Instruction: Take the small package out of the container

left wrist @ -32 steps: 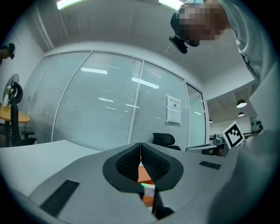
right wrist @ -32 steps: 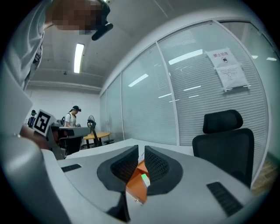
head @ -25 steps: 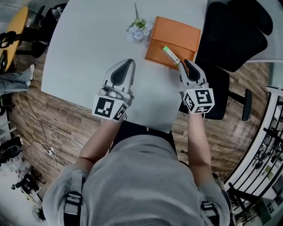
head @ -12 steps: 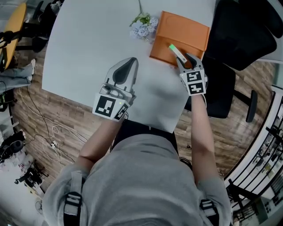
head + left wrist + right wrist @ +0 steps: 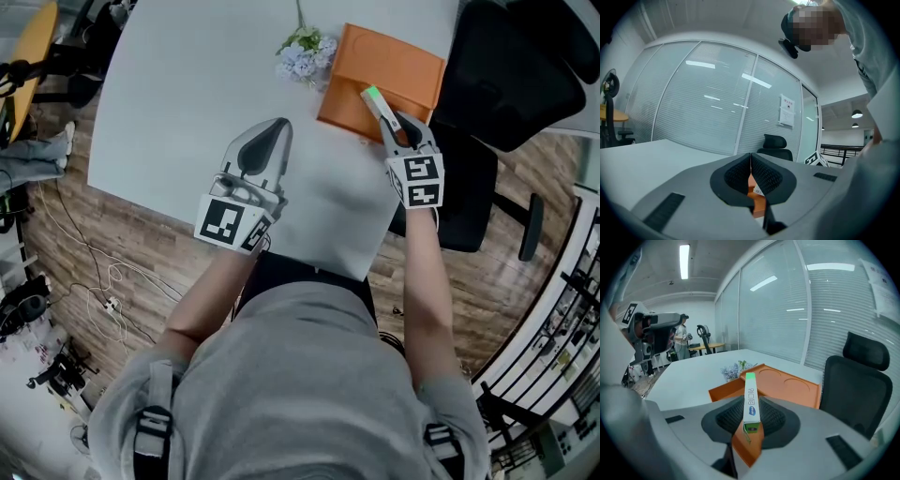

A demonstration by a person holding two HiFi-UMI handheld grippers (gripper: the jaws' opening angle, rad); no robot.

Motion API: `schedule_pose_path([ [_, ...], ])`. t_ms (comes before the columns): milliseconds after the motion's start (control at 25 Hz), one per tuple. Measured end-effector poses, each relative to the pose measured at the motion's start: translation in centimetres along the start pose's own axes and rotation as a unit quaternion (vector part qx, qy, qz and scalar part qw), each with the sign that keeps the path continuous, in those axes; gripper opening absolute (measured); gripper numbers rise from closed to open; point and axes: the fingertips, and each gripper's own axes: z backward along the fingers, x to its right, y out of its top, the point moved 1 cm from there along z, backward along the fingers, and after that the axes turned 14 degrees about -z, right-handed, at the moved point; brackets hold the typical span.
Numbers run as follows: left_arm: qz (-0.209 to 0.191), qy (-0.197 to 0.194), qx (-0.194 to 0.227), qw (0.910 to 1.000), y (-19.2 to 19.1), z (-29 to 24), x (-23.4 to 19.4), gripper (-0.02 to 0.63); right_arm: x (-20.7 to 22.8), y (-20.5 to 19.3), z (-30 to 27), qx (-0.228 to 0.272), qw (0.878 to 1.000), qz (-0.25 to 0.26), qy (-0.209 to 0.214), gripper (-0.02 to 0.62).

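The small package [image 5: 375,101] is sitting between the jaws of the right tool [image 5: 398,129], which are closing on its near end. Its green far tip is pointing up over the container's near edge. The white worktop [image 5: 187,94] is carrying the orange container [image 5: 394,66] at its far right. The left tool [image 5: 750,164] is hovering near the middle, jaws together and empty. Artificial flowers [image 5: 302,58] are lying just left of the container. For a clean lift, the pads are probably needing to seat squarely before rising clear of the rim.
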Motion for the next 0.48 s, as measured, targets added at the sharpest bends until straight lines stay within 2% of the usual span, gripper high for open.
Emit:
schedule_pose_path([
  [280, -0.008, 0.000, 0.023, 0.9997, 1.9, 0.3, 0.9, 0.020, -0.3, 3.6, 6.2, 0.086, 0.996, -0.033, -0.021, 0.115],
  [480, -0.014, 0.001, 0.031, 0.9994, 2.8, 0.8, 1.3, 0.020, -1.6, 3.2, 10.7, 0.104, 0.994, -0.039, -0.018, 0.115],
])
